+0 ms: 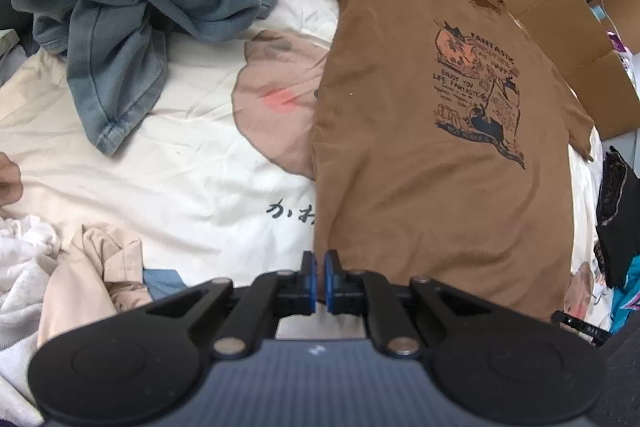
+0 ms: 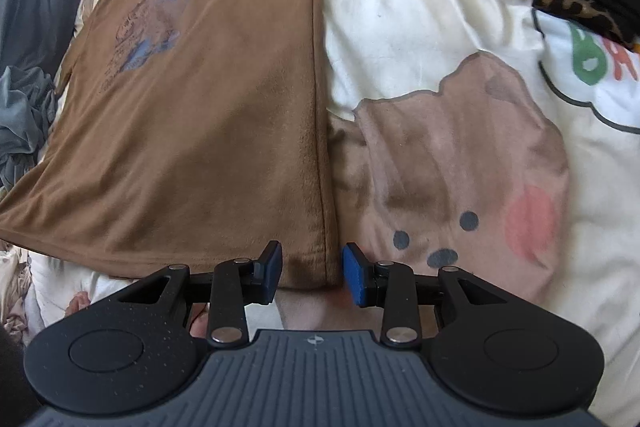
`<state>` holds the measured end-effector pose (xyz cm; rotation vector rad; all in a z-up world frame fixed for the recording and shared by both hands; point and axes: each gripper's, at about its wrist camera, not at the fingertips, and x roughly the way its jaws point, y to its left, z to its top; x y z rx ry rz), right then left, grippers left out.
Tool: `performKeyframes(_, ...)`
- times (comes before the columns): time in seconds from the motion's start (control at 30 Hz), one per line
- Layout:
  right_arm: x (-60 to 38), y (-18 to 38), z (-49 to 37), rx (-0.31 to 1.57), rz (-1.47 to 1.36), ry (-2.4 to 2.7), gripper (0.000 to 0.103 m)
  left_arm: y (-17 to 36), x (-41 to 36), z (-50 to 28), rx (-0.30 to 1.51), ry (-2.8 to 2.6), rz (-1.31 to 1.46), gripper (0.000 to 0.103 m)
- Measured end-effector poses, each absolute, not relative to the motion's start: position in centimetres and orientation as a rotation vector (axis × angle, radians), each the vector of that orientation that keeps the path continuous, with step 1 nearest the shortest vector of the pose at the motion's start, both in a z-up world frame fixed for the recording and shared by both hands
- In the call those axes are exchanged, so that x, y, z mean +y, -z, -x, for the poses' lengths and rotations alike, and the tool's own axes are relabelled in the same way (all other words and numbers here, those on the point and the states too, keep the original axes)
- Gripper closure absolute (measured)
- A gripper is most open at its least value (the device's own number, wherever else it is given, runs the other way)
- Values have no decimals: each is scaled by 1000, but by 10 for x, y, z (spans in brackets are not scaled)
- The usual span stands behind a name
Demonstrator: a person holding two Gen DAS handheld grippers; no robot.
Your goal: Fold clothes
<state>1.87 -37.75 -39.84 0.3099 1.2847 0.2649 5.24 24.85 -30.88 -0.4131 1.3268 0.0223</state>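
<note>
Nearest the lens in the right wrist view, the right gripper (image 2: 311, 275) hangs over the bottom hem corner of the brown T-shirt (image 2: 192, 131), its blue fingers (image 2: 355, 279) apart with that corner lying between them and neither pad pressing on it. The left gripper (image 1: 320, 281) sits at the shirt's other hem corner with its fingers (image 1: 308, 279) drawn together; whether cloth is pinched between them cannot be told, since the edge runs just beside the tips.

The shirt lies spread flat, print upward, on the bed's cartoon-printed duvet (image 2: 460, 155), with a crumpled blue-grey sweatshirt (image 1: 132, 7) well apart at the far left (and other loose clothes along the near edge).

The step in hand looks like taking hold of the hem at both corners. To do it well, the right fingers should probably close on both layers of the corner, not the duvet beneath, and grip a little inside the side seam so the cloth does not slip out. Both corners should then lift evenly, keeping the hem taut.
</note>
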Motion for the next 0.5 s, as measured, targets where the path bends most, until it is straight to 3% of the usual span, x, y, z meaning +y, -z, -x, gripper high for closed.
performKeyframes(0.1, -377, 403, -22, 1307, -316, -266, 69, 310, 248, -51, 1330, -24, 416, 98)
performKeyframes(0.13, -376, 403, -22, 1313, -317, -267, 84, 310, 248, -51, 1330, -24, 416, 98)
performKeyframes(0.2, -377, 399, -23, 1322, -315, -272, 100, 310, 249, -51, 1329, -21, 417, 98)
performKeyframes(0.5, -391, 341, -23, 1293, -354, -290, 101, 294, 257, -44, 1314, 16, 453, 98)
